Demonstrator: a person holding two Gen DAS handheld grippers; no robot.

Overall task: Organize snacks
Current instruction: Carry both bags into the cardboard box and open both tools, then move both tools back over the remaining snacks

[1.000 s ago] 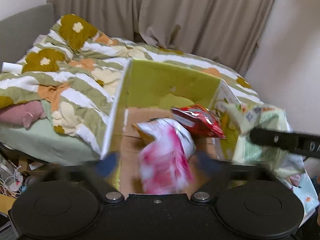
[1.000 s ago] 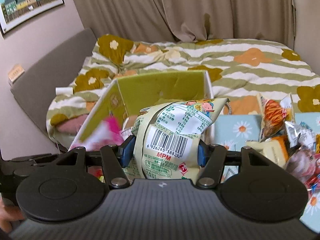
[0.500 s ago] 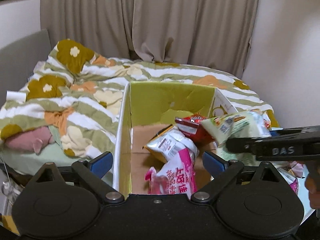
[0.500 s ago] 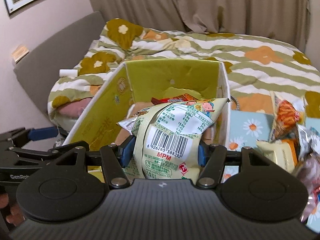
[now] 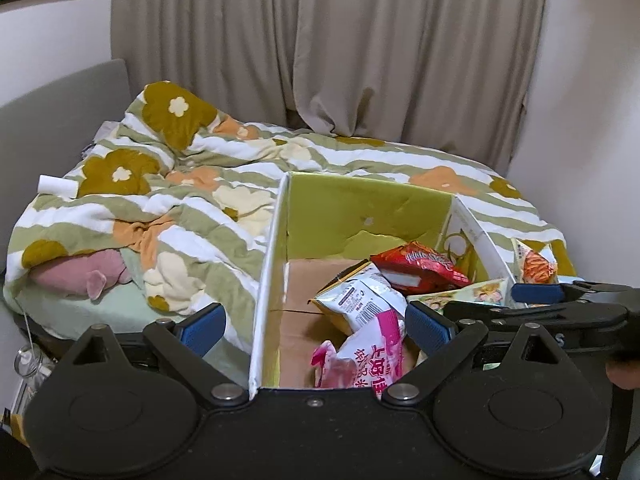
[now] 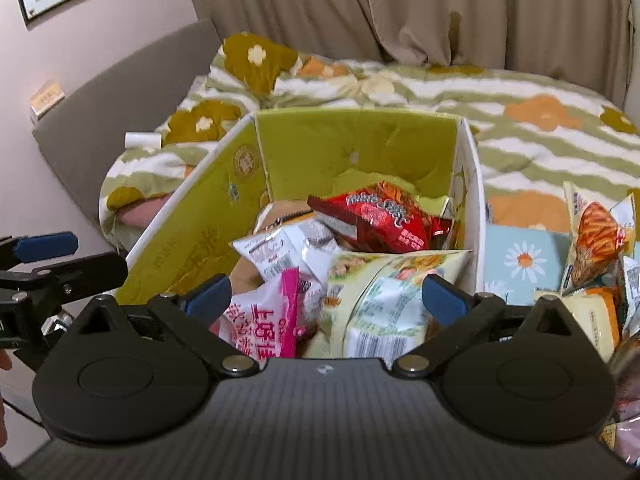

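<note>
Now we see our right gripper (image 6: 326, 300) over the near end of the cardboard box (image 6: 352, 144), its jaws opening and its blue fingers (image 6: 442, 298) spread wide. The pale yellow-green snack bag (image 6: 384, 296) sits between them, but neither pad presses on it; it lies free on the heap inside the box, against the box's right wall near the front corner, slightly blurred.

Our left gripper (image 5: 316, 326) hangs over the box's near left corner with its fingers (image 5: 202, 326) spread apart and nothing between them; the left wall of the box runs up through the gap.

Inside the box, a pink-and-white bag (image 6: 264, 320) lies at the near edge, a white bag (image 6: 280, 250) sits just behind it, and a red bag (image 6: 380, 216) rests farther back toward the right wall. The brown floor of the box shows bare along its left side in the left wrist view.

The box stands on a bed covered by a striped floral quilt (image 5: 180, 200). Just outside the box's right wall, on a light blue daisy-print cloth (image 6: 520, 260), more snack bags (image 6: 596, 248) are piled toward the bed's right edge, among them one printed with orange sticks.
</note>
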